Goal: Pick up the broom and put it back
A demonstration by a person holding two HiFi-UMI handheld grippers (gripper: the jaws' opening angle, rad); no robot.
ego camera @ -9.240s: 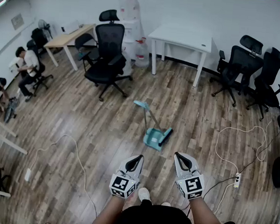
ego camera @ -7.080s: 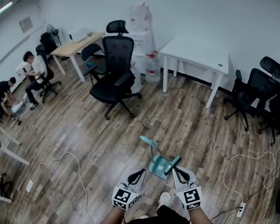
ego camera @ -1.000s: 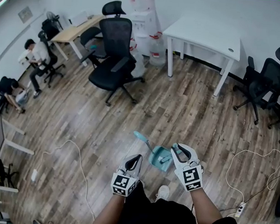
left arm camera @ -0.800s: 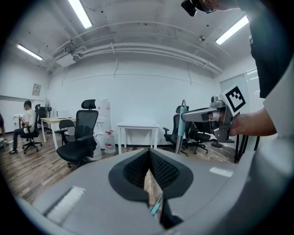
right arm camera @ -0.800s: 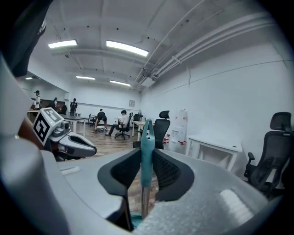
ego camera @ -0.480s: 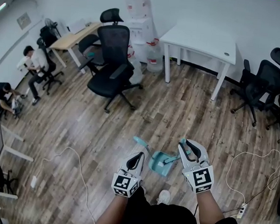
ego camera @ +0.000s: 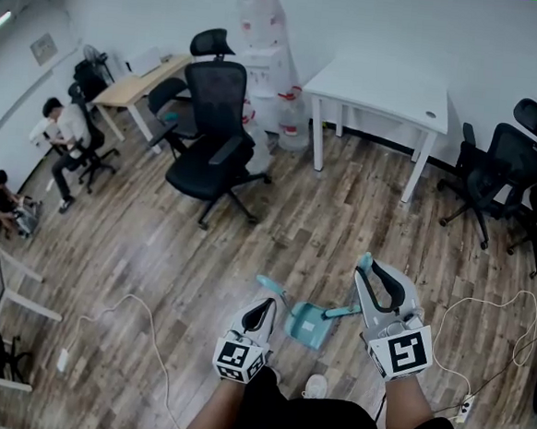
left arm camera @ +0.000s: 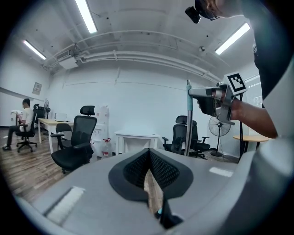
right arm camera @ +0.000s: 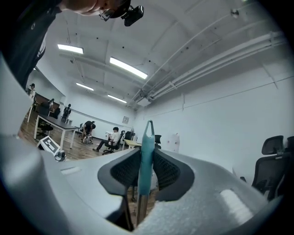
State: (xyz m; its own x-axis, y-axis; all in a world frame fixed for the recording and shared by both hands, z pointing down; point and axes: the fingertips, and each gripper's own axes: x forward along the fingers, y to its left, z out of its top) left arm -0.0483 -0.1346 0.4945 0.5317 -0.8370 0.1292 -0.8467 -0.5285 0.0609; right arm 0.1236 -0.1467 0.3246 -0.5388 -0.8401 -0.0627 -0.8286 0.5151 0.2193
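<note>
The right gripper (ego camera: 367, 274) was clamped on the broom (right arm camera: 147, 153). Its ribbed black pads pinched the smooth teal grip just under the hanging loop, and a thin metal shaft ran down from there. The handle stood close to upright, and its lower end reached the teal plastic dustpan (ego camera: 302, 325) on the floor near the person's feet. The left gripper (ego camera: 263, 307) hung just left of the dustpan with its pads pressed together on nothing.

The plank floor (ego camera: 342, 215) around them was worn brown wood. A white cable (ego camera: 483, 314) looped across it on the right to a power strip (ego camera: 465, 400), and another cable (ego camera: 141, 310) trailed on the left. Farther off, a black mesh office chair (ego camera: 215, 131) on castors stood in the open. A white square-legged table (ego camera: 381, 84) stood against the far wall, with more black chairs (ego camera: 485, 170) to its right. At far left two people (ego camera: 63, 123) sat by a pale wooden desk (ego camera: 136, 78).
</note>
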